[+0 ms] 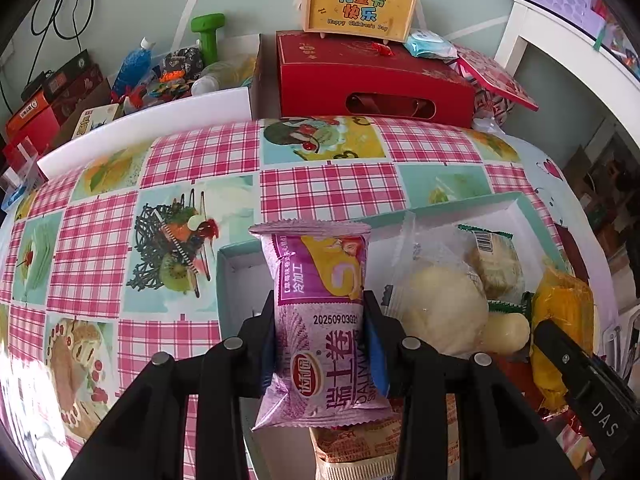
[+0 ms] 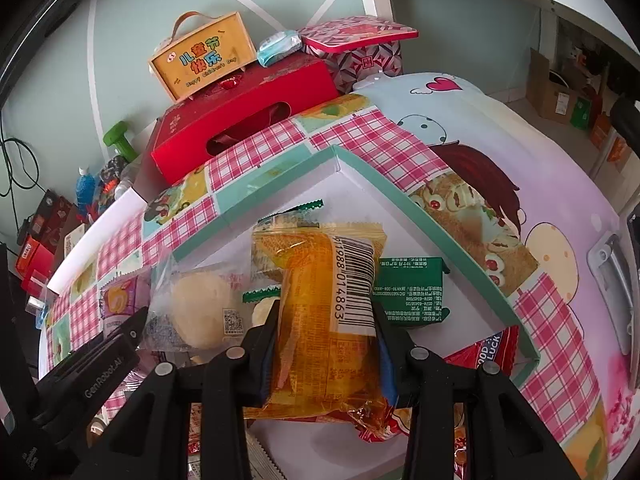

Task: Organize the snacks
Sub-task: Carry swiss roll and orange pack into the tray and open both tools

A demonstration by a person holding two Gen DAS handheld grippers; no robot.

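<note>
Left gripper point(image 1: 320, 320) clamped on a purple swiss-roll packet point(image 1: 320, 320), black fingers point(image 1: 262, 344) pressing both long sides, packet held upright over the left edge of a shallow teal-rimmed box point(image 1: 460, 210). Inside that box, toward its right side: a clear bag with a pale round bun point(image 1: 440, 308), a green-edged pastry packet point(image 1: 494, 260), a yellow snack packet point(image 1: 560, 312) with part of the right gripper point(image 1: 588, 384) just beside it. Under the purple packet, a beige biscuit wrapper point(image 1: 352, 448) near the box's front edge. Box resting on a table in a pink checked dessert-print cloth point(image 1: 160, 208). At the table's far edge, a red gift box point(image 1: 360, 76) with a yellow handled case point(image 1: 360, 4) on top.

Seen from the right wrist: right gripper point(image 2: 326, 328) squeezed shut on the yellow snack packet point(image 2: 320, 320), barcode facing up, held above the middle of the teal-rimmed box point(image 2: 440, 224). Just beside it to the right, a green carton point(image 2: 412, 292) on the box floor. To the left, the bun bag point(image 2: 196, 308) and, past it, the purple packet point(image 2: 116, 300) by the box's left edge, with the left gripper point(image 2: 100, 356) below it. Red "GOOD LUCK" wrapper point(image 2: 488, 352) at the box's near right corner. Red gift box point(image 2: 248, 124) and yellow case point(image 2: 204, 60) at the far edge of the table.
</note>
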